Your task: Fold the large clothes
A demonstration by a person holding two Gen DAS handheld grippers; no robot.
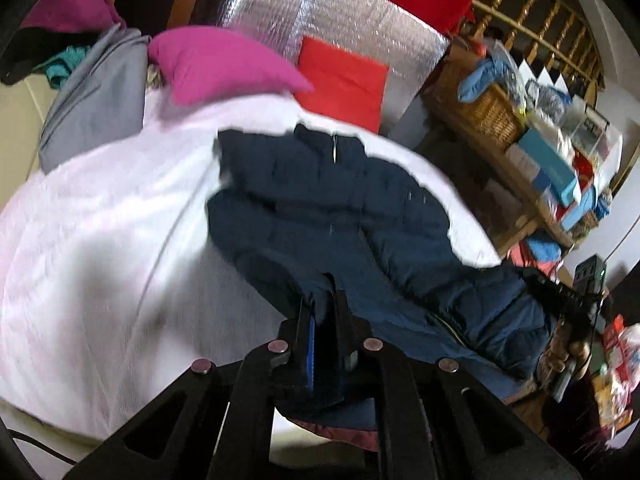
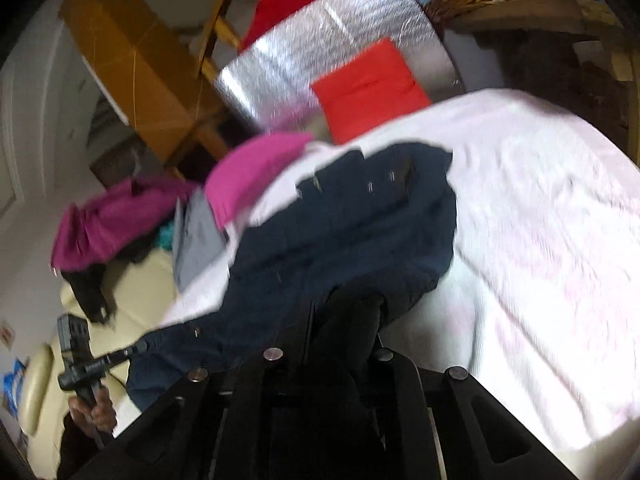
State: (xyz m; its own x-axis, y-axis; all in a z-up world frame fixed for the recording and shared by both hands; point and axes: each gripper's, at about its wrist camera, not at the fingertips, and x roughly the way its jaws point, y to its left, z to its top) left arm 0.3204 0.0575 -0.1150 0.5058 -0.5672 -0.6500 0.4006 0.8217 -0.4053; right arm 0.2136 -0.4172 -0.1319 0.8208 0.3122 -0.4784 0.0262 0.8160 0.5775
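While motion blur smears both views, a navy padded jacket [image 1: 332, 208] lies on the pale pink bedsheet [image 1: 100, 220], its near hem raised off it.
Left gripper [image 1: 322, 304] and right gripper [image 2: 344, 312] are each clenched on that hem; their fingertips vanish into dark fabric. Only the left view shows the cluttered shelf [image 1: 552, 168]; only the right shows a cardboard box [image 2: 132, 60].
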